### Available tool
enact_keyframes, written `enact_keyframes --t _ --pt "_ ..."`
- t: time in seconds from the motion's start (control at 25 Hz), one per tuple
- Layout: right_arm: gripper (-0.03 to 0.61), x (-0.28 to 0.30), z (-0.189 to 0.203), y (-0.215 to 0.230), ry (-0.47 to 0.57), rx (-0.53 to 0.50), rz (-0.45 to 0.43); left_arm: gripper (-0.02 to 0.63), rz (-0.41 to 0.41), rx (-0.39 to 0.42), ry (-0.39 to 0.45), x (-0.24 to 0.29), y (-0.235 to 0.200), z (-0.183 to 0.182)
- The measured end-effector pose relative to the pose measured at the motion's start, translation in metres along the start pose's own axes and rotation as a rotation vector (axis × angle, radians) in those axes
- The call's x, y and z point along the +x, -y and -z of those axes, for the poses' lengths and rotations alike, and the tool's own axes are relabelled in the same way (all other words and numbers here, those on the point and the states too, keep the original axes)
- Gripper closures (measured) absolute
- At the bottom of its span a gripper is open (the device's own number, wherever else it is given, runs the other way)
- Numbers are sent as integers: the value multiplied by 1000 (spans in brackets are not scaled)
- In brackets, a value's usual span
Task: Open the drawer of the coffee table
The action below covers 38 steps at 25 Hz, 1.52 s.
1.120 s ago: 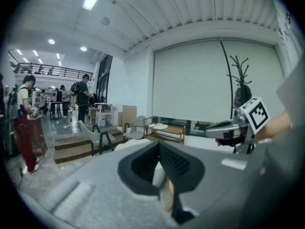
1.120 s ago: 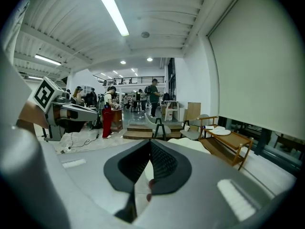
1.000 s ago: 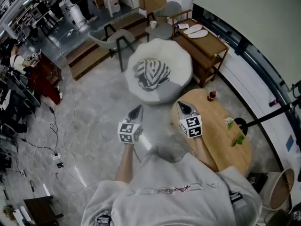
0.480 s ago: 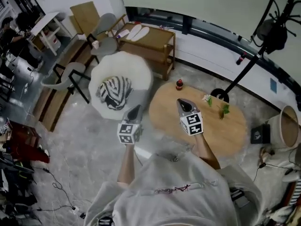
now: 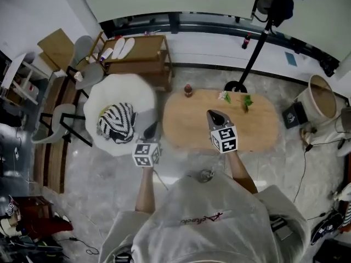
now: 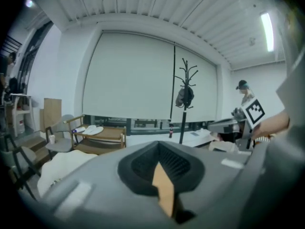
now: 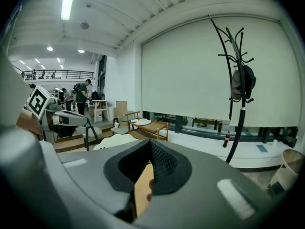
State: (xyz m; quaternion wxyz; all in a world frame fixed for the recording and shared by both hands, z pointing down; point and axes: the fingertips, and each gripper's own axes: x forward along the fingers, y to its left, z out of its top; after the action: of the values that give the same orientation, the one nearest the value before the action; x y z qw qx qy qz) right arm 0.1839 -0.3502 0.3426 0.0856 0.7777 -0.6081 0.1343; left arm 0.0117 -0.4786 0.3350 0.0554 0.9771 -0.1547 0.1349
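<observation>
**op:** Right gripper [image 5: 215, 116] is pinched closed on nothing, hanging over the near edge of the coffee table [image 5: 186, 126]. Left gripper [image 5: 153, 127] is the same, closed and empty, off the table's left end by the white pouf [image 5: 104, 100].

**reply:** where's the drawer?

**op:** Can't see it from up top, I'm guessing it's under the tabletop. My worry is that I reach in blind with closed jaws, shove the table and tip that bottle [image 5: 188, 90].

Head view looks down; gripper views share coat stand [image 6: 183, 123].
</observation>
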Motion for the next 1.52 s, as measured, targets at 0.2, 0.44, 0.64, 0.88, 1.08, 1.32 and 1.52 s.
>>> enact_keyframes --t 0.2,0.44,0.64,0.88,1.08,1.32,1.52 --pt "574 -31 8 6 -1 7 104 615 82 16 20 5 12 -6" --pt "574 -61 18 0 -15 22 187 615 183 21 7 6 36 3" --pt "574 -84 26 -4 -18 40 256 615 256 35 2 6 52 4" --pt "574 -109 44 -11 -38 66 314 615 318 49 -11 5 66 11" --pt "574 -124 59 -17 -67 76 324 615 330 38 -34 -3 73 27" --pt "574 -117 72 -26 -95 72 293 615 308 11 -66 -12 66 51" --pt "574 -111 80 -31 -116 73 263 615 290 -9 -93 -13 63 63"
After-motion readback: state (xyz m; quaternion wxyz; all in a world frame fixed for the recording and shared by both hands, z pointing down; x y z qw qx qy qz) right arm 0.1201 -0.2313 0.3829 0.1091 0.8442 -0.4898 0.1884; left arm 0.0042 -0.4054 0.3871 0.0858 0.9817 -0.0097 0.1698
